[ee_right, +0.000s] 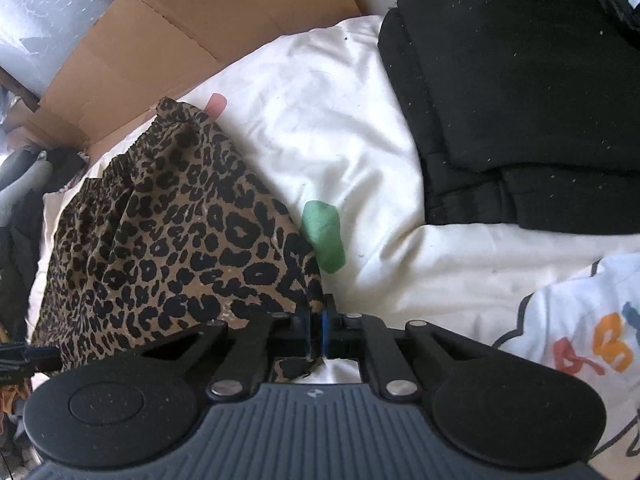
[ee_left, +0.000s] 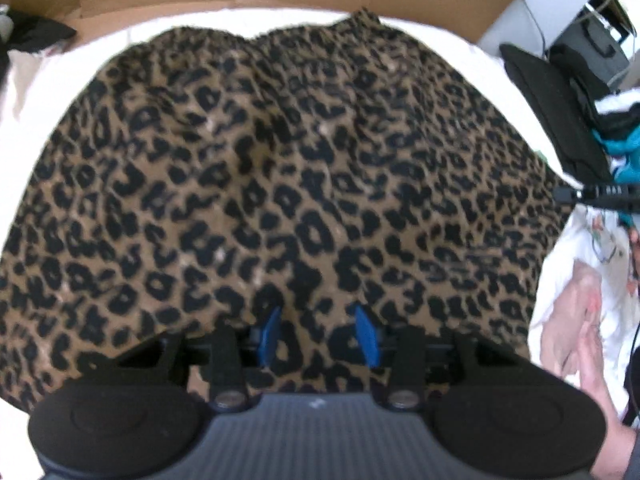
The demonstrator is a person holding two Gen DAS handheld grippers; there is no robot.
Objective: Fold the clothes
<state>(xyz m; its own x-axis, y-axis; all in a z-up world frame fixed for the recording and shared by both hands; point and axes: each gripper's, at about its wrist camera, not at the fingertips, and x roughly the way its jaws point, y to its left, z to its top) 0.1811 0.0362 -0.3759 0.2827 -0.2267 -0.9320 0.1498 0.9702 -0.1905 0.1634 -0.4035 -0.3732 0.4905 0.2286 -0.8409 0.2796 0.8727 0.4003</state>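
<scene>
The leopard-print garment point(ee_left: 280, 184) lies spread over the white bed sheet point(ee_right: 320, 120), its gathered waistband at the far edge near the cardboard point(ee_right: 192, 28). The right tool point(ee_right: 316, 334) has its blue pads pressed together on the garment's near right corner, with a scrap of printed cloth showing below the pinch. The left tool point(ee_left: 320, 334) hangs over the near part of the garment with its fingers spread and nothing between them; whether the tips touch the cloth cannot be told. A bare fingertip point(ee_right: 216, 105) shows at the far right corner of the waistband.

The step in hand looks like taking hold of the near hem so the garment can be folded toward the waistband. To do it well, the left tool should probably come down on the hem at the matching spot on its own side and close on all layers at once, not only the top one. Both tools would then lift together and level, so the fold line runs straight and the cloth does not skew. The thin fabric may slip or bunch, so a slow carry is wise. The black folded clothing point(ee_right: 520, 100) and the green patch point(ee_right: 324, 236) lie to the right, clear of the fold path.
</scene>
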